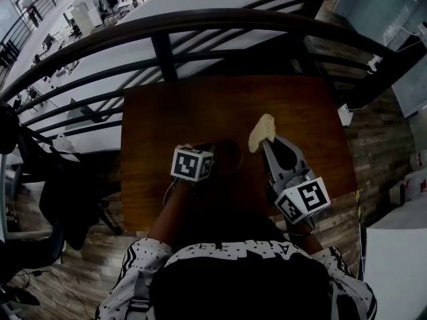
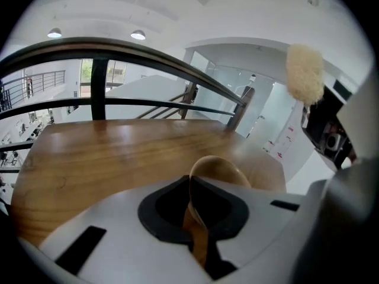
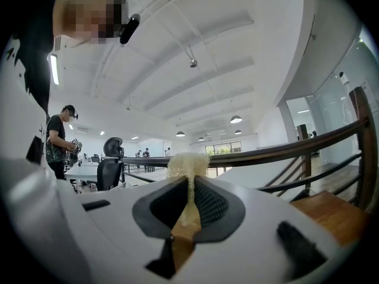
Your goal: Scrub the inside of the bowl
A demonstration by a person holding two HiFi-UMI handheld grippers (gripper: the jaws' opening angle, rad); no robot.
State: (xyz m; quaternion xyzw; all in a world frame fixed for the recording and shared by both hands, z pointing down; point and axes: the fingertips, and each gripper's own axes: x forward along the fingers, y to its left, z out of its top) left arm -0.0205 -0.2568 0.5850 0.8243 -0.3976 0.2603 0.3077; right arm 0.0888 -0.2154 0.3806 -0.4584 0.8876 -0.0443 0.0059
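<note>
The small wooden bowl [image 2: 218,169] sits over the near middle of the brown wooden tabletop [image 1: 167,115]. The left gripper [image 2: 192,201] has it by the rim: the jaws are pressed in on the thin wall, one pad inside the bowl and one outside. In the head view the bowl [image 1: 225,155] is a dark round shape just right of the left gripper [image 1: 212,163] and its marker cube. Whether its base rests on the wood I cannot tell.

The right gripper [image 3: 188,201] pinches a pale, fibrous scrubbing pad [image 3: 187,164], whose frayed top sticks out past the jaw tips. In the head view the pad [image 1: 262,131] is at the tip of the right gripper [image 1: 265,142], just right of the bowl and apart from it. The left gripper view shows the pad [image 2: 305,73] held high above the tabletop.

Beyond the tabletop's far edge runs a dark curved railing [image 1: 200,22]. In the right gripper view a person [image 3: 59,138] stands far off beside an office chair [image 3: 110,161].
</note>
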